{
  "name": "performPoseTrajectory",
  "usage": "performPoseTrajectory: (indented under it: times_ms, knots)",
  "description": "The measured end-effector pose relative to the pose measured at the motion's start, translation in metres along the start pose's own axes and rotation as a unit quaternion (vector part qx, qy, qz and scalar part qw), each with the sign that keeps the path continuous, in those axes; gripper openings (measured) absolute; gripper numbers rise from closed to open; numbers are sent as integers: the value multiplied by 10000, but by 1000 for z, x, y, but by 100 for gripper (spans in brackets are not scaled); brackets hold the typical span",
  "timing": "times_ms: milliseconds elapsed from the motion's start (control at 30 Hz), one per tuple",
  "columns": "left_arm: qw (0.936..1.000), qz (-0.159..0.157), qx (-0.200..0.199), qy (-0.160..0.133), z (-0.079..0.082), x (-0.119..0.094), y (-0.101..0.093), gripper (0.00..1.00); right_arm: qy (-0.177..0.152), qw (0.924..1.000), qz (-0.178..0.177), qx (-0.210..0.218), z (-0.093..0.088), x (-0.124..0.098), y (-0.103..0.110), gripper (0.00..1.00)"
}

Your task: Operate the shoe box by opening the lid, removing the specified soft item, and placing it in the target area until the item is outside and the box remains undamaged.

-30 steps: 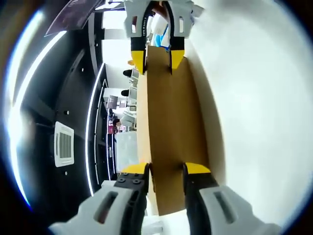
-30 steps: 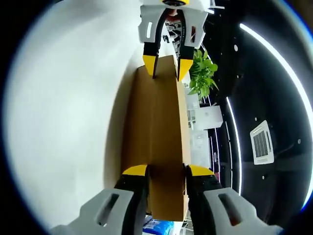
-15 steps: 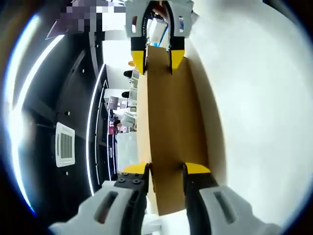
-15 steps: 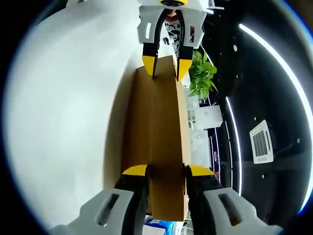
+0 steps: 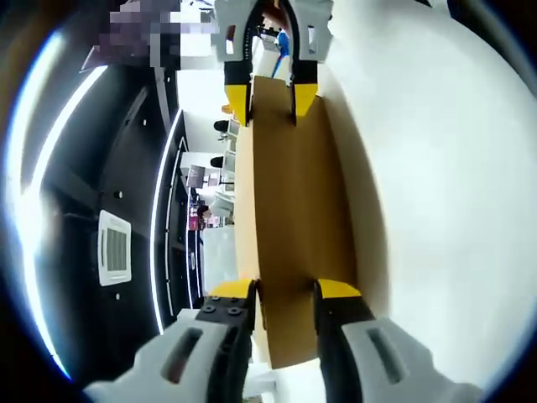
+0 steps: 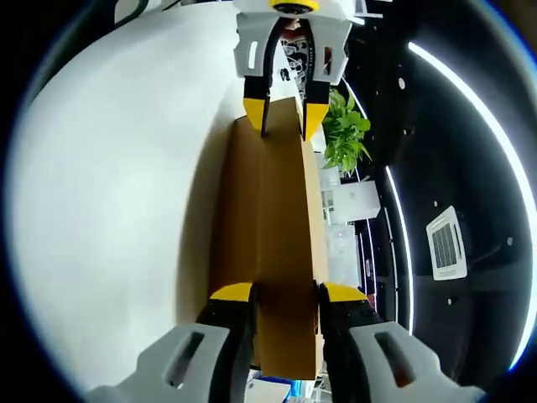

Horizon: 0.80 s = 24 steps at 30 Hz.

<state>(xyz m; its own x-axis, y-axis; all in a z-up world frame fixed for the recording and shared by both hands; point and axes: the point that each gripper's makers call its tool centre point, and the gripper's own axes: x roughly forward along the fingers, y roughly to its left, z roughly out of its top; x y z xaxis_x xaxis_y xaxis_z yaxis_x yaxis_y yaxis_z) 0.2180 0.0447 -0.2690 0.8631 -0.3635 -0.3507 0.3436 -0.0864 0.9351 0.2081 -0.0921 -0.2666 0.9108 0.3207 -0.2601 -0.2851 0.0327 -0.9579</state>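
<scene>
- Left gripper [image 5: 285, 294], left gripper view, foreground: the two yellow-tipped jaws rise from the bottom edge and are clamped on the near end of the brown cardboard shoe box lid [image 5: 289, 210], one jaw on each face of the panel.
- Right gripper [image 6: 284, 294], right gripper view, foreground: its yellow-tipped jaws are likewise closed on the opposite end of the same lid [image 6: 273, 227], the cardboard edge running between them.
- Middle distance: the lid extends away from each camera as a long, narrow brown panel seen nearly edge-on, held off the white table surface [image 5: 436, 193], which lies to one side of it in both views [image 6: 109, 210].
- Far end, left gripper view: the right gripper [image 5: 270, 91] appears at the top, its jaws gripping the far end of the lid; in the right gripper view, the left gripper [image 6: 284, 116] grips the far end in the same manner.
- Background: a dark ceiling with curved light strips [image 5: 159, 210] and a square vent [image 5: 113, 248]; a green potted plant [image 6: 346, 134] stands beyond the lid.
- Comparison with the earlier frames: both grips and the lid's position between the jaws are unchanged; only a slight shift of the background appears, consistent with small camera motion.
- The soft item cannot be made out in either view.
</scene>
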Motion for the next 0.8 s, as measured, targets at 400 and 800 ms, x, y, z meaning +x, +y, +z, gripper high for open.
performPoseTrajectory:
  times_ms: [400,800]
  knots:
    - [10000,31,-45,-4,0,-3,-1,27,-7,10000,-8,-60,1,-2,1,29]
    - [9994,57,-331,-57,1,-1,0,28,-38,10000,42,-31,1,-1,0,29]
